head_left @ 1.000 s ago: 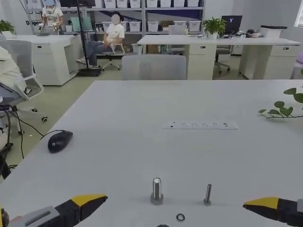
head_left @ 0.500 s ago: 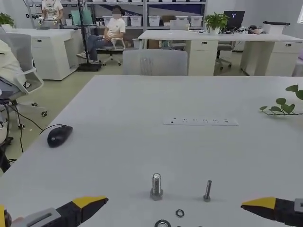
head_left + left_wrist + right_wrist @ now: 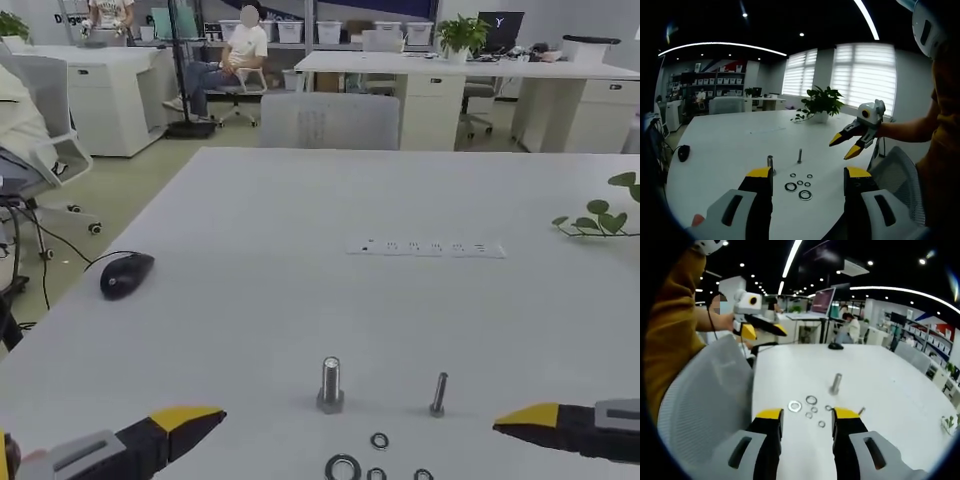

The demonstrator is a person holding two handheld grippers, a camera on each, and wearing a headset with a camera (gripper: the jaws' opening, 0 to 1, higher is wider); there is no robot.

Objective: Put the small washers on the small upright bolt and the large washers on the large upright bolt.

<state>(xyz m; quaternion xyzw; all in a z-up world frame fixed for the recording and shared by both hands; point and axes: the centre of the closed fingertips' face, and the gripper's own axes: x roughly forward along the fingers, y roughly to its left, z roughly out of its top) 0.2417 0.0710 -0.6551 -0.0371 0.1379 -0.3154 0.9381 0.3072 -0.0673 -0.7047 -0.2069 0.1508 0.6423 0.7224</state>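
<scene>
Two bolts stand upright on the white table [image 3: 300,220]: a large bolt [image 3: 330,385] and, to its right, a small bolt [image 3: 438,394]. Several loose washers lie flat just in front of them, among them a large washer [image 3: 343,467] and a small washer [image 3: 379,440]. My left gripper [image 3: 190,420] hovers open at the near left, and its own view looks at the large bolt [image 3: 770,163] and washers [image 3: 791,186]. My right gripper [image 3: 525,420] hovers open at the near right, facing the washers [image 3: 794,405] and large bolt [image 3: 836,383]. Neither holds anything.
A black mouse [image 3: 127,273] lies at the table's left. A flat power strip [image 3: 427,248] sits further back in the middle. A plant sprig [image 3: 600,218] reaches in at the right edge. A grey chair [image 3: 328,122] stands at the far side. People sit at desks beyond.
The head camera has tipped down, so more washers show at the bottom edge. Both grippers stay open near the table's front edge, and the bolts and washers have not moved.
</scene>
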